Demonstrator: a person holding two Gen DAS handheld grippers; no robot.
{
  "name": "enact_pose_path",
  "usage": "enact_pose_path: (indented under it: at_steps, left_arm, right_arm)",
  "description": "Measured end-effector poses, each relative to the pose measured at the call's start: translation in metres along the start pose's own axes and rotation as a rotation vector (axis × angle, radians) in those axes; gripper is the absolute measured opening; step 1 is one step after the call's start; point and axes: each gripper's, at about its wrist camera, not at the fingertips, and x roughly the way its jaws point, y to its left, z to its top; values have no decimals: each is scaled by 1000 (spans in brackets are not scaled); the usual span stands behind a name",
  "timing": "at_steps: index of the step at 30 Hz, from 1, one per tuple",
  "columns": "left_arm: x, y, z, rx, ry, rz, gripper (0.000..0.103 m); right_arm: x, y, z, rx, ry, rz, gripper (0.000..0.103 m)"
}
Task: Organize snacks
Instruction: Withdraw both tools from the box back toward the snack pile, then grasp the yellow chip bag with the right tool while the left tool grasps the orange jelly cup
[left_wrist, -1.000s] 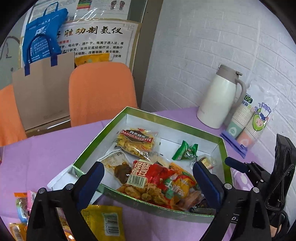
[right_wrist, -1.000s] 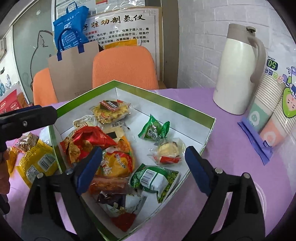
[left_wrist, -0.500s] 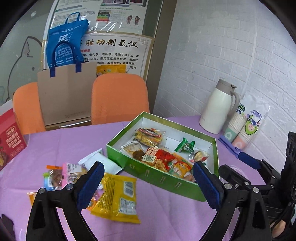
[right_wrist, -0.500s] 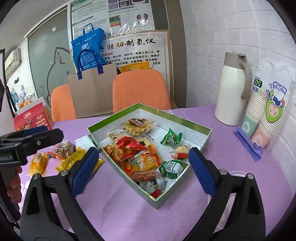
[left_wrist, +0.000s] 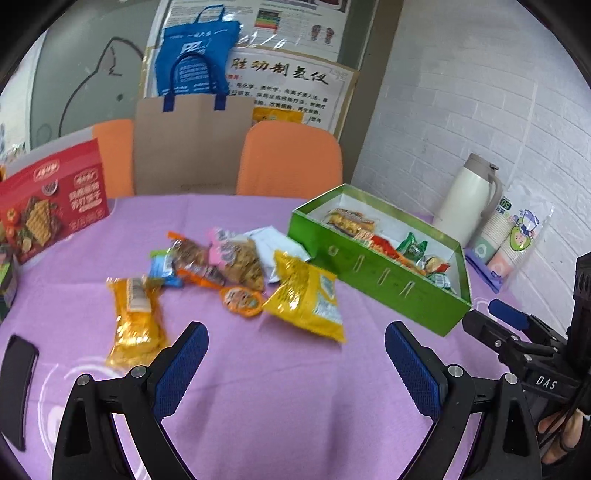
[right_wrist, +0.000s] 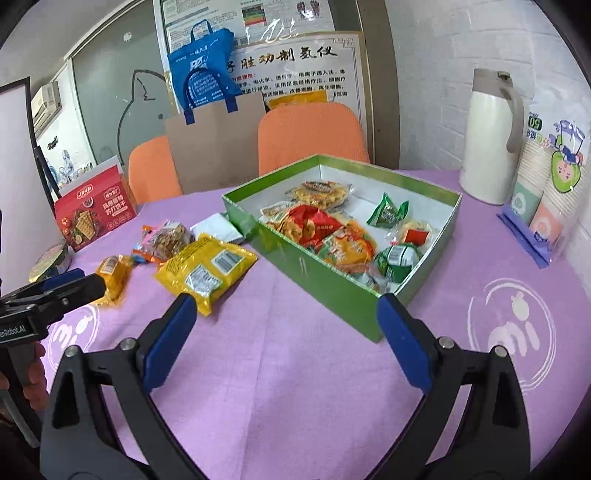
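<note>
left gripper (left_wrist: 295, 354), nearest the lens in the left wrist view, hangs above bare purple tablecloth (left_wrist: 280, 406) with its blue-padded fingers (left_wrist: 181, 365) spread wide and nothing between them. right gripper (right_wrist: 284, 325) likewise hovers over the cloth in the right wrist view, fingers (right_wrist: 402, 343) released and empty, its right finger overlapping the near corner of the green box (right_wrist: 332, 295) in that view. each gripper appears at the edge of the other's view, held by a hand (left_wrist: 557, 435) only partly visible. just beyond the left gripper lies a large yellow snack bag (left_wrist: 306, 295), barcode side up, close to the box's long green wall but apart from it. left of it, a smaller yellow packet (left_wrist: 135, 325) lies alone. behind these sits a loose cluster of small packets: an orange round-faced sachet (left_wrist: 242, 301), a pink-edged packet of brown pieces (left_wrist: 236, 258), a light blue wrapper (left_wrist: 162, 264) and a white sachet (left_wrist: 277, 245) next to the box. inside the open green box, white-lined, lie assorted snacks: a red packet (right_wrist: 310, 225), an orange-yellow packet (right_wrist: 347, 247), two green wrapped pieces (right_wrist: 388, 212) and a clear packet of yellow snacks (right_wrist: 321, 192) toward the far wall. farther back stand a red biscuit box (left_wrist: 51, 210) at left, a white thermos jug (right_wrist: 491, 136) and a sleeve of paper cups (right_wrist: 546, 184) at right, and beyond the table orange chairs (right_wrist: 310, 133), a brown paper bag (right_wrist: 218, 144) and a blue tote (right_wrist: 203, 74) before a poster.
</note>
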Motion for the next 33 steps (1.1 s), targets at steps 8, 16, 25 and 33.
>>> enact_pose_path:
  at_steps: [8,16,25,33]
  left_arm:
    - [2,56,-25,-110,29,52,98]
    - [-12,86,-21,-102,-12,47,98]
    - [-11,99,-14,-94,-4,-2,98]
    - [-1,85,-8,-33,12,-31,96]
  right_arm:
    - [38,40,-10,-19,102,137,98]
    - [68,84,-12,-92,164,218,90]
    - [116,98,5,-140,187,82,90]
    - [140,94,3,-176,231,50,33]
